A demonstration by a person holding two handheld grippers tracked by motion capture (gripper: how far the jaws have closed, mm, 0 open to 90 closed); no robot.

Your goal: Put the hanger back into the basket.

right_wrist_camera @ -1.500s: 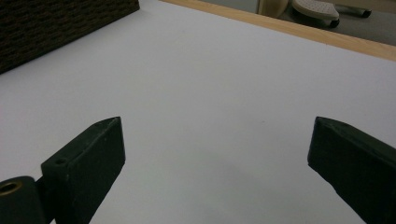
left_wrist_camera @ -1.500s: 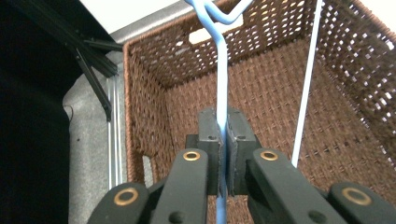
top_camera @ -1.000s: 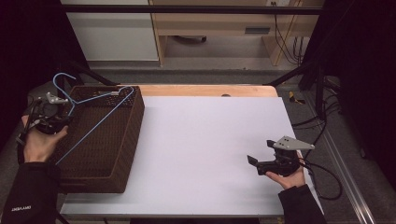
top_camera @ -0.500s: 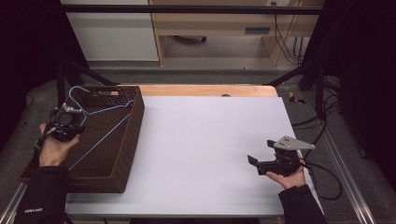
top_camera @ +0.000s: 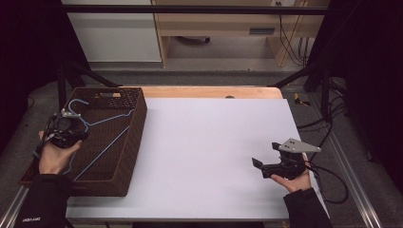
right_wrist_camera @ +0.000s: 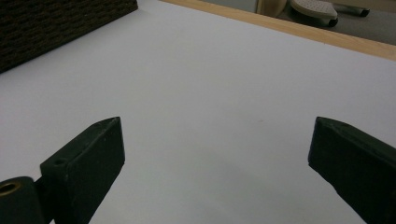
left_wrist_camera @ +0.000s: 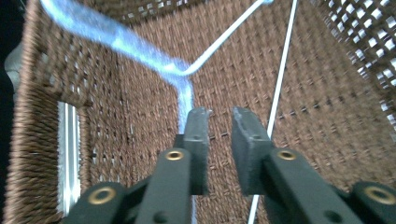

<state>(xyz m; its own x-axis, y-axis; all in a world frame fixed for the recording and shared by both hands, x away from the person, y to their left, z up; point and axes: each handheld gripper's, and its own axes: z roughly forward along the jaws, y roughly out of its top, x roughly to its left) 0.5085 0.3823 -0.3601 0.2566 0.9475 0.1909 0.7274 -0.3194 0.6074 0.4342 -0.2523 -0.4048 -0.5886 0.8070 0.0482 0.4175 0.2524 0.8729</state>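
White tabletop (top_camera: 209,142) bare; hanger (top_camera: 102,124) lies in basket (top_camera: 135,118), left gripper (left_wrist_camera: 219,116) parted empty, right gripper (right_wrist_camera: 215,140) wide, idle.

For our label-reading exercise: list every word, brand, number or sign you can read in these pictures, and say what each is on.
White print on the person's left sleeve: too small and blurred to read.
Basket, hanger, table, left gripper and right gripper: no text on them.
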